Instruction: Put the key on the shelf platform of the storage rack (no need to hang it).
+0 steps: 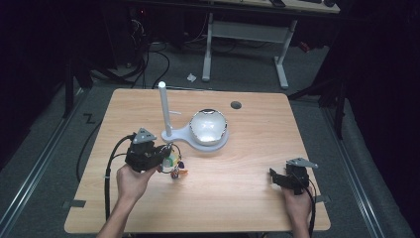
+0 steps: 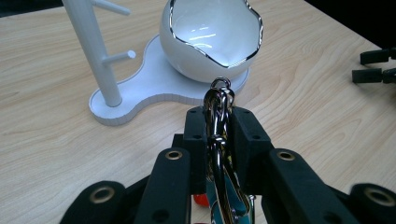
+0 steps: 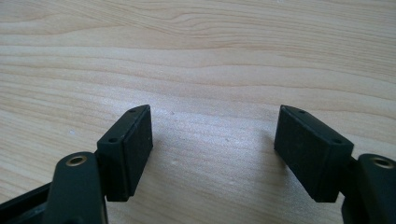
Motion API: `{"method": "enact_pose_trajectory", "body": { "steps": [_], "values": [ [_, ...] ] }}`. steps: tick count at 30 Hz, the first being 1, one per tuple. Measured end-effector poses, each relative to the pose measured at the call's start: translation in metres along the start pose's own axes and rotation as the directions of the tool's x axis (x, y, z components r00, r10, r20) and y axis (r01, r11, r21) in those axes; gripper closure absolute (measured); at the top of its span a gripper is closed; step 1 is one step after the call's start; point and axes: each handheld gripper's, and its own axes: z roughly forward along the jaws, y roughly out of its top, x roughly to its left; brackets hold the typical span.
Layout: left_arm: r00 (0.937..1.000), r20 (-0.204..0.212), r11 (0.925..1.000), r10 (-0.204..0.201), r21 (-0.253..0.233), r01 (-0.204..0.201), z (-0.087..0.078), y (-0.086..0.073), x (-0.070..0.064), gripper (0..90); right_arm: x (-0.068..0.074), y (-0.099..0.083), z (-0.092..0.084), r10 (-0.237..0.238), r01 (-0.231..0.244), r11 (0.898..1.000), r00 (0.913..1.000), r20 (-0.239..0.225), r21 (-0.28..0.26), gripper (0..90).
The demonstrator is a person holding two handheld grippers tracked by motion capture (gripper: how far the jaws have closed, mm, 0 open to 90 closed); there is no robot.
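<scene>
Left gripper view: key ring (image 2: 219, 100) clamped upright between the black pads of the left hand-held gripper (image 2: 219, 126), steel loops poking out past the tips.
Key ring, handling: light, hard and stiff in the metal, probably slick on the chrome; coloured charms (image 1: 174, 165) dangling below, likely to swing with any quick move.
Best hold: across the flat of the ring, as now, leaving the top loop free for a peg.
Key ring, place: lifted clear of the counter (image 1: 237, 198), just short of the white stand (image 2: 154, 88), pointing between its post (image 2: 95, 56) and the white bowl (image 2: 210, 39).
Pegs: short peg (image 2: 119, 57) on the post nearest; a higher peg near the top edge.
Left hand-held gripper, state: narrow, pressed on the ring.
Right hand-held gripper (image 3: 212, 140): pads wide apart, nothing between, low over bare wood, well apart from the stand.
Risk, judged: ring twisting in the pads if the charms catch on the base.
</scene>
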Motion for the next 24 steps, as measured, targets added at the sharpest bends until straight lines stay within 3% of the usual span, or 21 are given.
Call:
{"method": "enact_pose_trajectory", "body": {
  "steps": [12, 24],
  "values": [
    [0.9994, 0.033, 0.9999, 0.002, -0.017, -0.002, 0.001, 0.024, 0.005, 77.0, 0.0, 0.0, 0.0, -0.003, 0.003, 1.0, 1.0, -0.001, -0.001, 28.1],
    [0.9978, 0.051, 0.996, 0.042, -0.081, -0.038, -0.003, 0.065, 0.001, 77.1, 0.0, 0.0, 0.0, -0.003, 0.003, 1.0, 1.0, -0.002, -0.001, 28.0]
  ]
}}
